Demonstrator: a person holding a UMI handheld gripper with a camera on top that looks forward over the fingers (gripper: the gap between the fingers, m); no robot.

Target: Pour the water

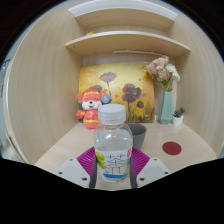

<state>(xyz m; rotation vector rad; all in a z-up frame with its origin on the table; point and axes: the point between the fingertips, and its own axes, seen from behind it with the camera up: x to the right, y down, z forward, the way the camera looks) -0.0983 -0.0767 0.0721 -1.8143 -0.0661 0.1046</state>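
The claw [113,168] grips a clear water bottle [113,143] with a white cap and green label, both purple pads [86,160] pressed against its sides. Just beyond the bottle a dark cup [137,135] stands on the table [195,146]. Farther back are a red plush toy [91,108], a vase of flowers [164,90] and a red coaster [172,147].
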